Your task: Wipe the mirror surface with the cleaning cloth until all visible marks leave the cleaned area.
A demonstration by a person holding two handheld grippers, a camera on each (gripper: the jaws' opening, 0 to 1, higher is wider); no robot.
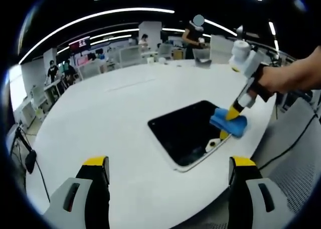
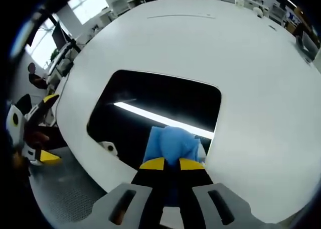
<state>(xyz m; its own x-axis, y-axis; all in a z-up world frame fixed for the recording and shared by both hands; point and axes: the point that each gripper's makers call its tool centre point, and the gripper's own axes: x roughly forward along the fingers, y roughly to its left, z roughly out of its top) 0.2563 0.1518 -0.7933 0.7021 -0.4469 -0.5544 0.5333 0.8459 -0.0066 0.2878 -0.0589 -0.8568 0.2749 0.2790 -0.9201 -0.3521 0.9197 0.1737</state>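
Blue cloth (image 2: pixel 173 143) pinched in right tongs (image 2: pixel 171 163), pressed on mirror (image 2: pixel 150 101).

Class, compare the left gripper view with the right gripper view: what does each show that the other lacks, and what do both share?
Left gripper view alone: the left gripper with jaws wide open over the white table, a person's hand holding the right gripper, and people standing in the office behind.

Right gripper view alone: a bright ceiling light reflected as a strip across the mirror, and the jaws of the right gripper seen from behind, shut on the blue cloth.

Both: the dark mirror lying flat on the table, and the cloth resting at one end of it.
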